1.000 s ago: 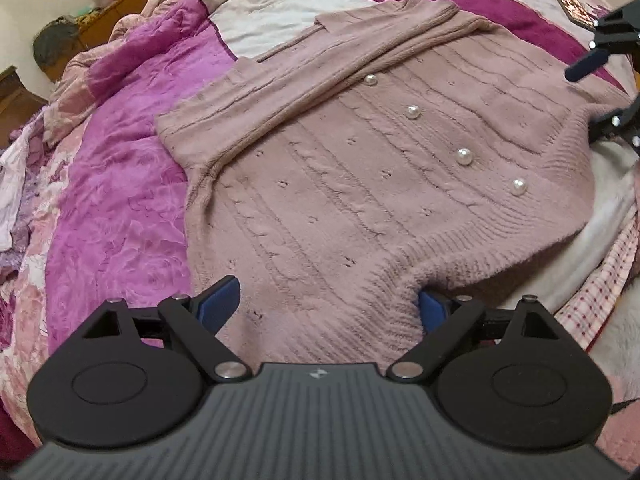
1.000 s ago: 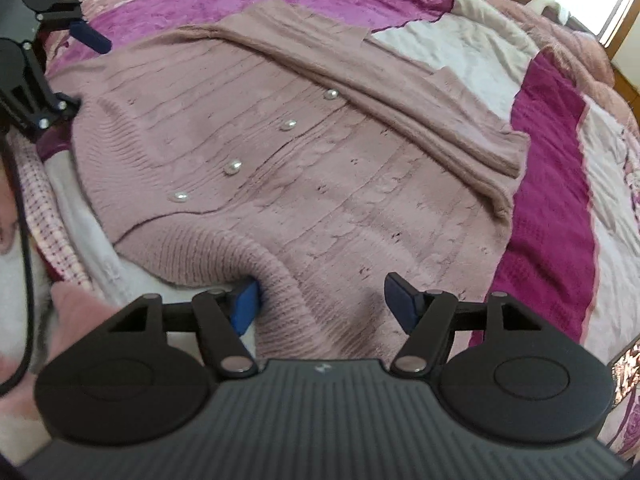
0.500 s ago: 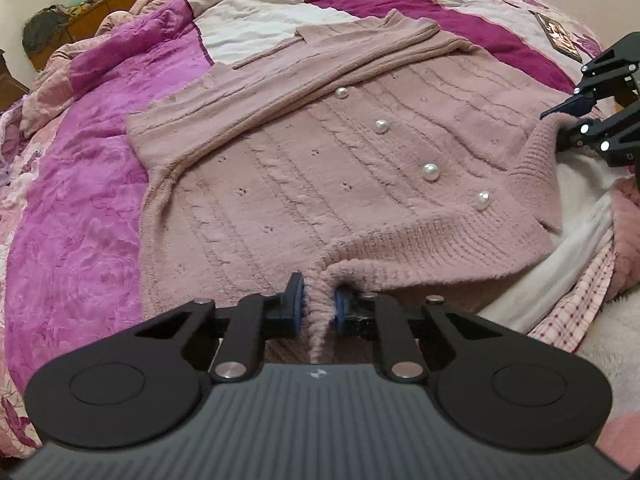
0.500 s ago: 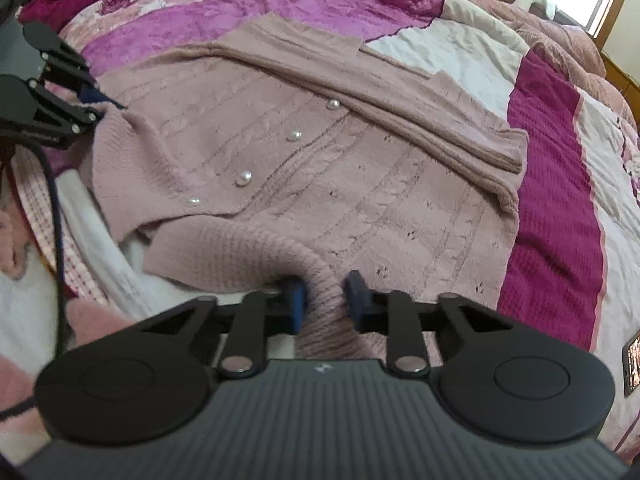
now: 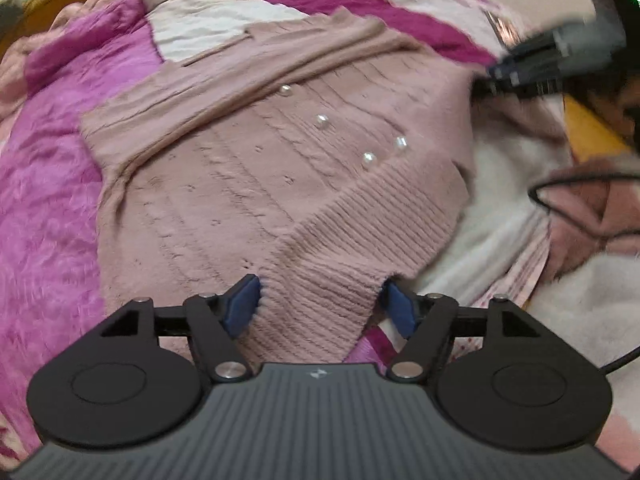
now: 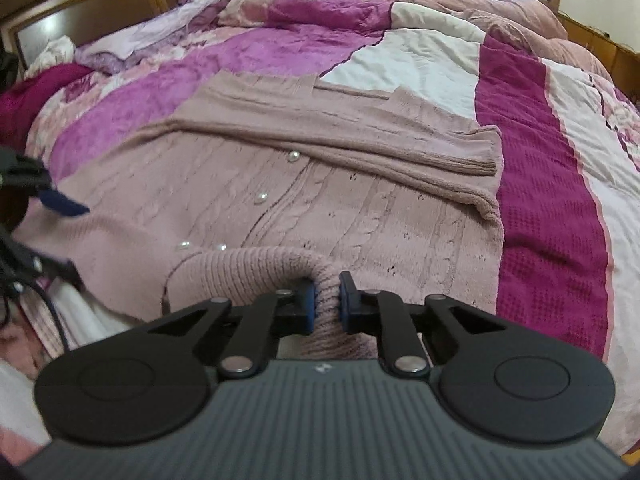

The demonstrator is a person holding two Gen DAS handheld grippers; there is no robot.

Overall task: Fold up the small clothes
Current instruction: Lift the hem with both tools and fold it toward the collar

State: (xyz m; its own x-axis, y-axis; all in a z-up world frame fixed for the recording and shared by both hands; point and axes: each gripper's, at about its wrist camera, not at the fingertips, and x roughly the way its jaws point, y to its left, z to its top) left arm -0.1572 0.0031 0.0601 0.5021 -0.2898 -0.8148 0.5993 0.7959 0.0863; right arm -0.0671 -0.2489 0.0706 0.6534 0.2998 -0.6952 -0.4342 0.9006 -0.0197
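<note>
A dusty-pink cable-knit cardigan (image 5: pixel 240 168) with pearl buttons (image 5: pixel 369 159) lies flat on the bed, its sleeves folded across the top (image 6: pixel 340 140). Its ribbed hem corner (image 5: pixel 340 248) is turned over onto the body. My left gripper (image 5: pixel 320 308) is opening, and the hem lies loose between its blue pads. My right gripper (image 6: pixel 326 304) is closing tight on a raised ridge of the ribbed hem (image 6: pixel 256 276), with both pads pressing it. In the left wrist view the right gripper (image 5: pixel 494 80) shows blurred at the upper right. A blue left fingertip (image 6: pixel 64 205) shows at the left edge of the right wrist view.
A patchwork bedspread (image 6: pixel 552 200) in magenta, purple and white covers the bed. A wooden headboard (image 6: pixel 120 4) runs along the far side. White fleece (image 5: pixel 504 208) and a checked cloth lie by the near edge, with a black cable (image 5: pixel 560 192) over them.
My left gripper pinched the hem half a second ago and has let it go, folded over. My right gripper shut on the hem and lifted it slightly.
</note>
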